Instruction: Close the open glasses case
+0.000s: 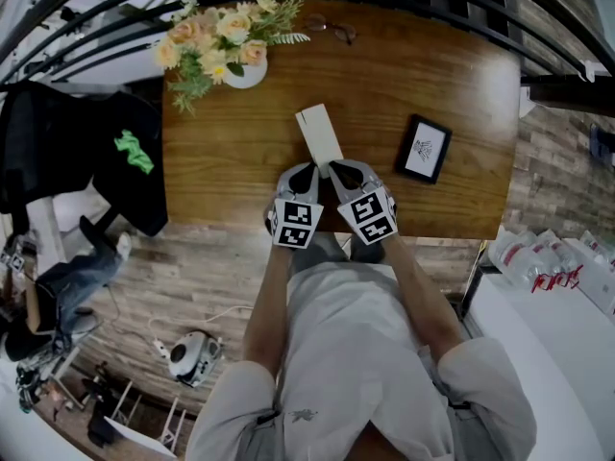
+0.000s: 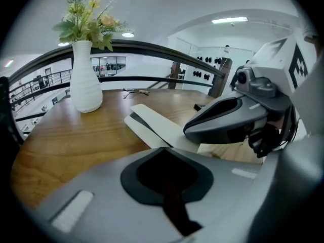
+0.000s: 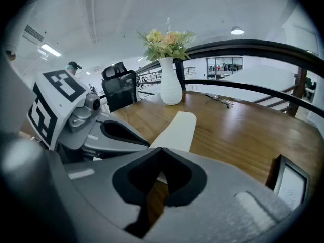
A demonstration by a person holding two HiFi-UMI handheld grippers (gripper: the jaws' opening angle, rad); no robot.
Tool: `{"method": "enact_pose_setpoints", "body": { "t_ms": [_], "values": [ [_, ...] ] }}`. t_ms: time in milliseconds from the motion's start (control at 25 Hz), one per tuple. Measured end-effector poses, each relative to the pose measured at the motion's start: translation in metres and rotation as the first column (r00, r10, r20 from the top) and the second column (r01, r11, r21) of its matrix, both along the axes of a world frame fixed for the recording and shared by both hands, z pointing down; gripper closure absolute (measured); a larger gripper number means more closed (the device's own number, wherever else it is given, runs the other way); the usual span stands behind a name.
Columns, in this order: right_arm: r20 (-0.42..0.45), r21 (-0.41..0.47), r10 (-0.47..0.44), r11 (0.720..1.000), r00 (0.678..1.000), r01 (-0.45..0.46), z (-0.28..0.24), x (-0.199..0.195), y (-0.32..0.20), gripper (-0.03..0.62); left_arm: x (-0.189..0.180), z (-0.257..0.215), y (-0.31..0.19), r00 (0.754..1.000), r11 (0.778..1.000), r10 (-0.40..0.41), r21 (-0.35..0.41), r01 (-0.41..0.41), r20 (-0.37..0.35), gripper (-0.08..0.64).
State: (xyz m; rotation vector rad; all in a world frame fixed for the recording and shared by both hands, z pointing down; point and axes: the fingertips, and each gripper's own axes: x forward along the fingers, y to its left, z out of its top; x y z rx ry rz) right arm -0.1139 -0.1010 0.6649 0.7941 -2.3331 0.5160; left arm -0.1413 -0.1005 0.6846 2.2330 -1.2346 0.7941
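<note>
— How do the two tools stand?
— The left gripper (image 2: 163,150) has its grey jaws pressed together with nothing between them. The right gripper (image 3: 161,150) is clenched the same way, empty. They sit side by side at the near edge of the brown wooden table (image 1: 231,161).

— And the case?
— The flat white glasses case (image 1: 319,134) lies at the middle of the table, running lengthwise away from the person. Its near end is just beyond both pairs of jaw tips; whether they touch it cannot be told. In the left gripper view a dark grey layer shows along its left edge, under the white flap.

— Any writing to read?
— No letters. Each gripper's black-and-white marker cube (image 1: 296,222) carries only square patterns. The black-framed white panel (image 1: 425,148), right of the case, shows a small dark drawing with print too small to read.

— Farther out?
— A white ribbed vase (image 1: 245,73) of peach and yellow flowers (image 1: 219,29) stands at the far left. Thin-framed spectacles (image 1: 333,30) lie near the far edge. A black garment with a green graphic (image 1: 120,152) sits left of the table.
</note>
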Motion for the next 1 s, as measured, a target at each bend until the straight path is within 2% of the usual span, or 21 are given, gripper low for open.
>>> {"method": "enact_pose_setpoints", "body": {
  "t_ms": [760, 1000],
  "values": [
    [-0.029, -0.007, -0.018, 1.0, 0.999, 0.018, 0.007, -0.006, 0.002, 0.589, -0.01, 0.005, 0.004, 1.0, 1.0, -0.003, -0.011, 0.003, 0.021, 0.541],
    [0.015, 0.034, 0.017, 0.999, 1.0, -0.017, -0.016, 0.0, -0.004, 0.589, -0.016, -0.018, -0.004, 1.0, 0.999, -0.018, 0.043, 0.018, -0.005, 0.541]
  ]
}}
